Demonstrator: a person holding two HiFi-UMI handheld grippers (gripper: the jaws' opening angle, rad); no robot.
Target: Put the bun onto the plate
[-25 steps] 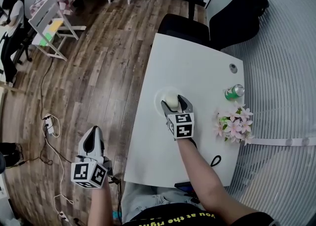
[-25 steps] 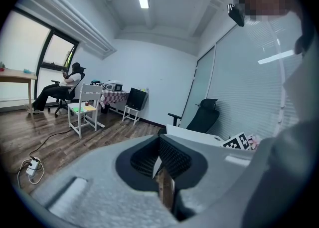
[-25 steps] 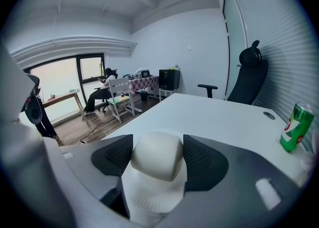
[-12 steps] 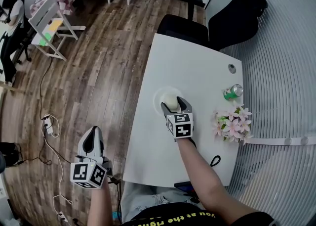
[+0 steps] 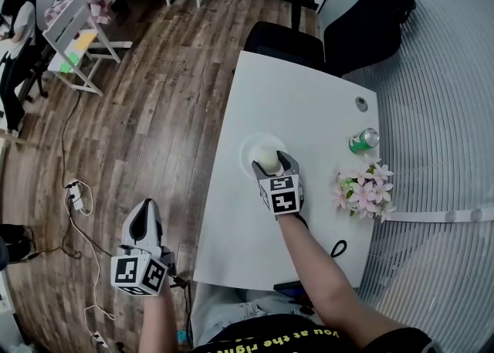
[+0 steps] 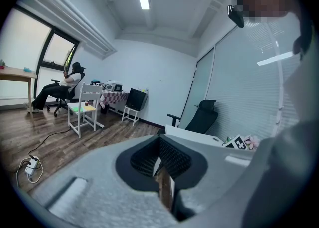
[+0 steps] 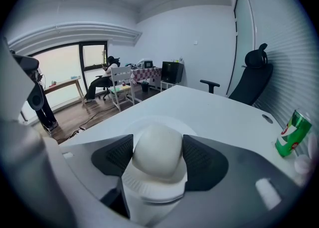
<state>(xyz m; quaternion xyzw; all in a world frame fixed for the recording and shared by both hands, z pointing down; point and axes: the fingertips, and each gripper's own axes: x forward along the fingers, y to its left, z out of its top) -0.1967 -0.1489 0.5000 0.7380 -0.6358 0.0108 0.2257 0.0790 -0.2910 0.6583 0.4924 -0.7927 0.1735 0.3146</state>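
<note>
A pale round bun on a white paper liner sits between the jaws of my right gripper, whose dark pads press its sides. In the head view the bun and right gripper hang over the near side of a white plate on the white table. From the right gripper view the plate lies just behind the bun. My left gripper is off the table's left side, over the wooden floor. Its jaws are shut with nothing between them.
A green can and pink flowers stand at the table's right side. Two black office chairs are at the far end. The table's left edge runs close to the plate. Cables and a power strip lie on the floor.
The right gripper has tipped slightly with the bun still gripped over the plate. The left gripper has kept still.
</note>
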